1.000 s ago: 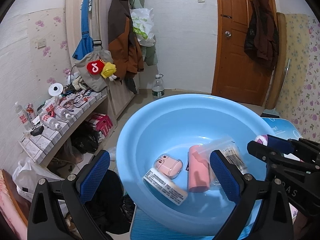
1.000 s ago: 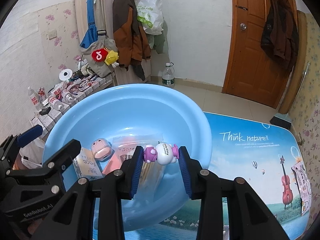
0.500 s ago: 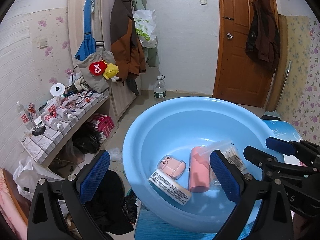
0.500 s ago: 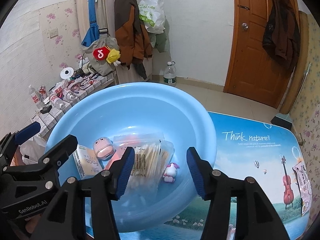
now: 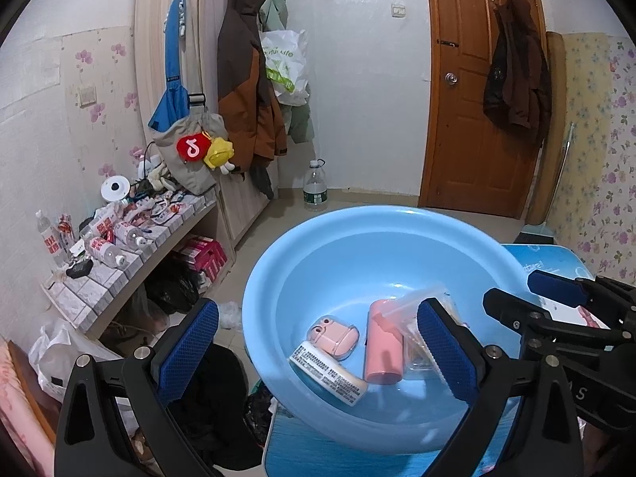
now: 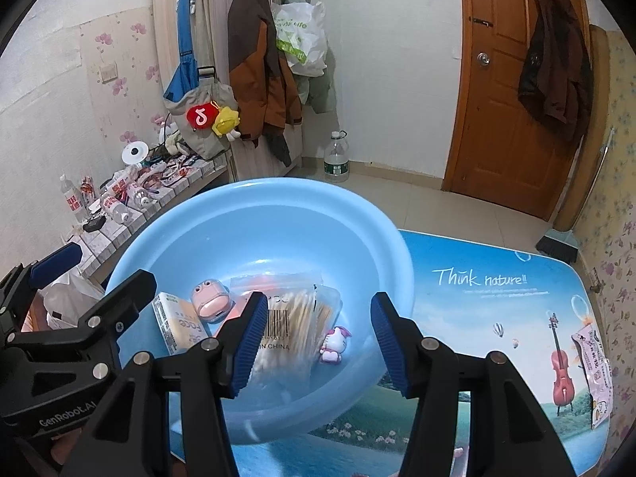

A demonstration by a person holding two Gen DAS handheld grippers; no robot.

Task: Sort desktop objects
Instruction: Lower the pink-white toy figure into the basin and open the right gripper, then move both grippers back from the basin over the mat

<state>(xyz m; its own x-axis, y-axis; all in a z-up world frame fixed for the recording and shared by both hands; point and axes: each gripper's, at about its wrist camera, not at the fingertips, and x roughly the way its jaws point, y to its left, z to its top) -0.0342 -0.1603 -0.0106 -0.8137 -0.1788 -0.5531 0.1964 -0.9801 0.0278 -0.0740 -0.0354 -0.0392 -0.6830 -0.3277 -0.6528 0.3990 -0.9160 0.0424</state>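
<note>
A light blue basin (image 6: 278, 206) stands on the table's left end; it also shows in the left wrist view (image 5: 357, 230). In it lie a small Hello Kitty figure (image 6: 336, 344), a clear bag of cotton swabs (image 6: 296, 318), a pink earbud case (image 6: 210, 300), a white tissue pack (image 6: 181, 324) and a pink cylinder (image 5: 381, 346). My right gripper (image 6: 316, 344) is open and empty above the basin's near side. My left gripper (image 5: 314, 351) is open and empty over the basin's left rim.
The table wears a blue "Think nature" mat (image 6: 497, 302). A pink printed packet (image 6: 596, 373) lies at its right edge. A low shelf with bottles and boxes (image 5: 119, 234) runs along the left wall. Coats and bags hang behind; a water bottle (image 6: 337, 157) stands on the floor.
My right gripper opened and let go of the Hello Kitty figure, which now lies in the basin. Both grippers have drawn back a little.
</note>
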